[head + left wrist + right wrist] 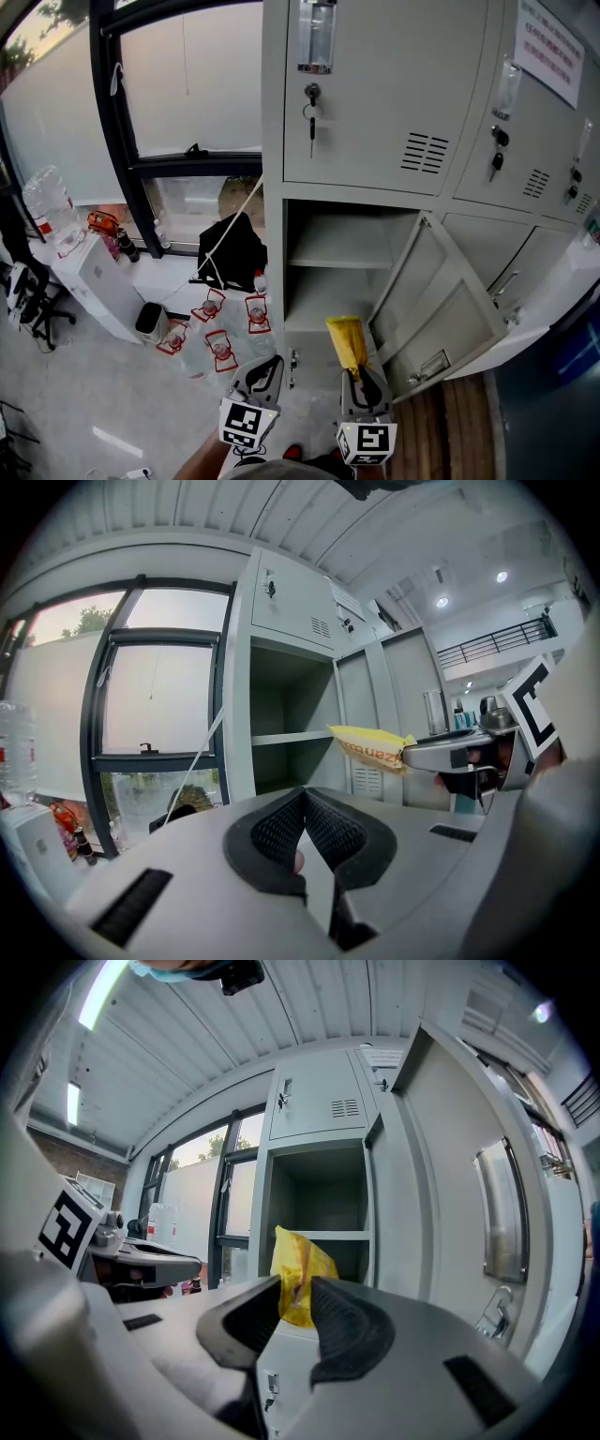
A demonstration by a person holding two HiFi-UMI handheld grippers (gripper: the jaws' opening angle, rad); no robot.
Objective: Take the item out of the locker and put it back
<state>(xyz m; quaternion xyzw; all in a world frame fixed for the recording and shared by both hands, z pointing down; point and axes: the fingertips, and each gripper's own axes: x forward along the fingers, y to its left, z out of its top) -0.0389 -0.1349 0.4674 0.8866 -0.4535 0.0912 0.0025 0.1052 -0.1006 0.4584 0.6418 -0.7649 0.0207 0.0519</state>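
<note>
A: Where is the yellow snack packet (347,342) being held?

B: It is hanging in the air just in front of the open lower compartment (323,281) of the grey locker (375,141), and it is not lying on any shelf. The right gripper (295,1286) is clamping its lower end between both pads. The packet is sticking out toward 12 o'clock from the jaws.

A: And the left gripper (305,792)?

B: It is hovering at 9 o'clock of the right one, near but apart. Its jaws are meeting at the tips.

A: What is standing around the packet?

B: The compartment's door (441,309) is standing open at 3 o'clock of it, and the inner shelf (337,246) is showing at 12 o'clock. At 9 o'clock, some water bottles with red labels (220,342) are sitting on the floor. A black bag (232,248) is sitting at about 10 o'clock, under the window (187,84). A key (311,112) is hanging in the lock of the upper door.
</note>
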